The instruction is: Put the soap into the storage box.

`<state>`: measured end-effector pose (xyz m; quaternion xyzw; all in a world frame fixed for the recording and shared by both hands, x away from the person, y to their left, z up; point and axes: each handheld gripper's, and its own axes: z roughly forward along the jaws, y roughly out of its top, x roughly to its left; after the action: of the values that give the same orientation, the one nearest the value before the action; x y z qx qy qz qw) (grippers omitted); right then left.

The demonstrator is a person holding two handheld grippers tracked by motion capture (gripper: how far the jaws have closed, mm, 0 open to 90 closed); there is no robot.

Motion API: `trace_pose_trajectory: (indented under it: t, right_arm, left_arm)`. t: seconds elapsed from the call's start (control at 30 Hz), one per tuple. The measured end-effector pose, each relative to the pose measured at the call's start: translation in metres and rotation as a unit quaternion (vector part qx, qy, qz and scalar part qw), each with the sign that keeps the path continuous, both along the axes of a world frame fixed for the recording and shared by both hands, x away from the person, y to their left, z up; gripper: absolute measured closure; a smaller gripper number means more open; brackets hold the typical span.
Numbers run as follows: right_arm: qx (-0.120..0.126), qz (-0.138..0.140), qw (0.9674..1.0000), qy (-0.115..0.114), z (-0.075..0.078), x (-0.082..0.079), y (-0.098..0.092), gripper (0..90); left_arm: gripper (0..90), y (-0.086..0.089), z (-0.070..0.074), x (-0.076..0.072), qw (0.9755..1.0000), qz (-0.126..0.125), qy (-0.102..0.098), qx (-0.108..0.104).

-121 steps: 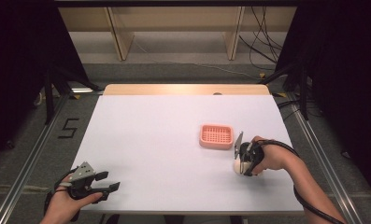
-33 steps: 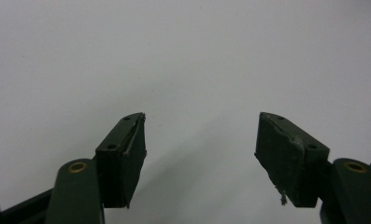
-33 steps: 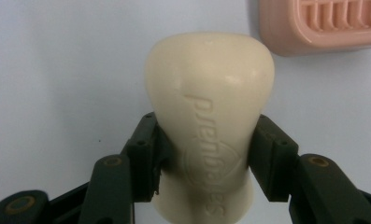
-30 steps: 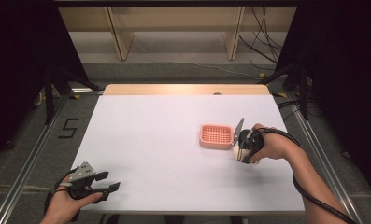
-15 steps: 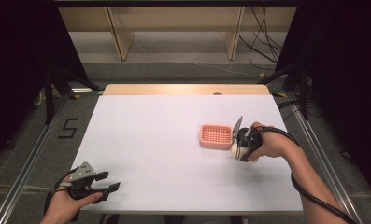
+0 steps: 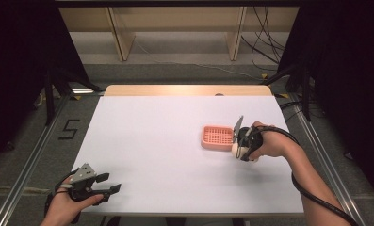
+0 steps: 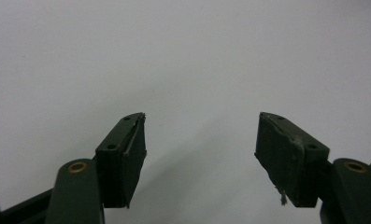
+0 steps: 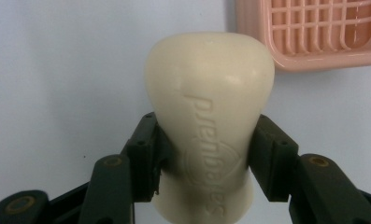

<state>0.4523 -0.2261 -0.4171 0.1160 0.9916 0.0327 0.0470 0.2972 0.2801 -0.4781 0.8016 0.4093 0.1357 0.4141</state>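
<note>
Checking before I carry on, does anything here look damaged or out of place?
One small thing: the left tool has worn pads, with a frayed edge and a shred hanging off one. The soap and the pink soap dish look intact, nothing spilled.

Lighting is even and bright on the white table (image 6: pixel 175 141); surroundings beyond its edges fall into near-black. Soft shadows lie on the table beneath both grippers' jaws. The left gripper view is dimmer, greyish, vignetted toward the corners. Close views are slightly soft; no glare noted.
</note>
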Motion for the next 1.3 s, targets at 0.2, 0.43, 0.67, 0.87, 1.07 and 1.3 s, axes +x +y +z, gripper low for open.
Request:
trace_pose_trajectory:
  t: [0.2,0.43,0.67,0.87,1.07,1.3]
  right_arm:
    - [-0.001,0.008,0.9999,-0.008,0.0,0.003,0.002,50.7]
    - [0.001,0.008,0.9999,-0.011,0.002,0.005,0.004,50.7]
    - [0.001,0.003,0.9999,-0.014,0.004,0.006,0.006,50.7]
    - [0.001,0.007,0.9998,-0.019,0.004,0.008,0.007,50.7]
    - [0.003,0.014,0.9997,-0.022,0.004,0.011,0.006,50.7]
    - [0.004,-0.011,0.9999,-0.005,0.005,0.01,0.008,50.7]
  left_arm:
    - [32.9,0.0,0.0,0.0,1.0,-0.003,0.002,0.002]
    - [32.9,0.0,0.0,0.0,1.0,-0.002,0.001,0.001]
    - [32.9,0.001,0.0,0.0,1.0,-0.002,0.002,0.002]
    - [32.9,0.001,0.0,0.0,1.0,-0.002,0.001,0.002]
    - [32.9,0.001,0.0,0.0,1.0,-0.002,0.003,0.001]
    - [32.9,0.001,0.0,0.0,1.0,-0.002,0.003,0.001]
